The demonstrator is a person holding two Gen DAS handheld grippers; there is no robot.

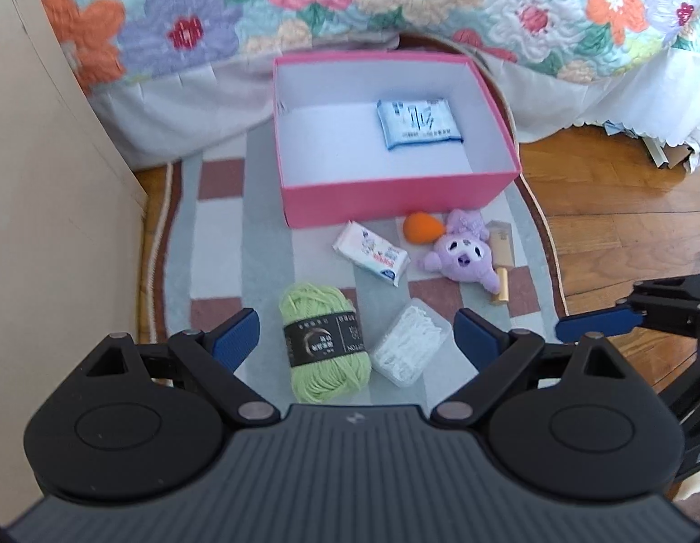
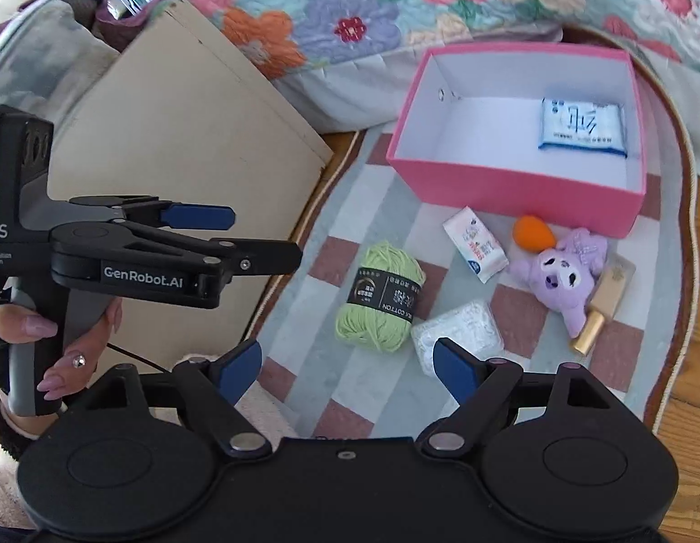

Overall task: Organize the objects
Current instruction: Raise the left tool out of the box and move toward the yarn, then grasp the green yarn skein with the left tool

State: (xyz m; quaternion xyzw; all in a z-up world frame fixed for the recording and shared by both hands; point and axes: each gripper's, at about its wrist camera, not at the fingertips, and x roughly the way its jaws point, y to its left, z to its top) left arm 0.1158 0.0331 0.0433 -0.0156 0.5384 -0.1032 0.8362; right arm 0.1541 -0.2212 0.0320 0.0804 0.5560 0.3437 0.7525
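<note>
we hold both grippers' jaws released and empty above the rug [image 1: 214, 244]: left gripper [image 1: 357, 339] over the green yarn [image 1: 323, 344], right gripper [image 2: 347, 371] near it.

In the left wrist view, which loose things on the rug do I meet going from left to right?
Green yarn → white tissue pack → orange sponge → purple plush toy → gold tube.

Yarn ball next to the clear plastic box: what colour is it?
Light green yarn ball with a black label band; the left wrist view shows it best.
</note>
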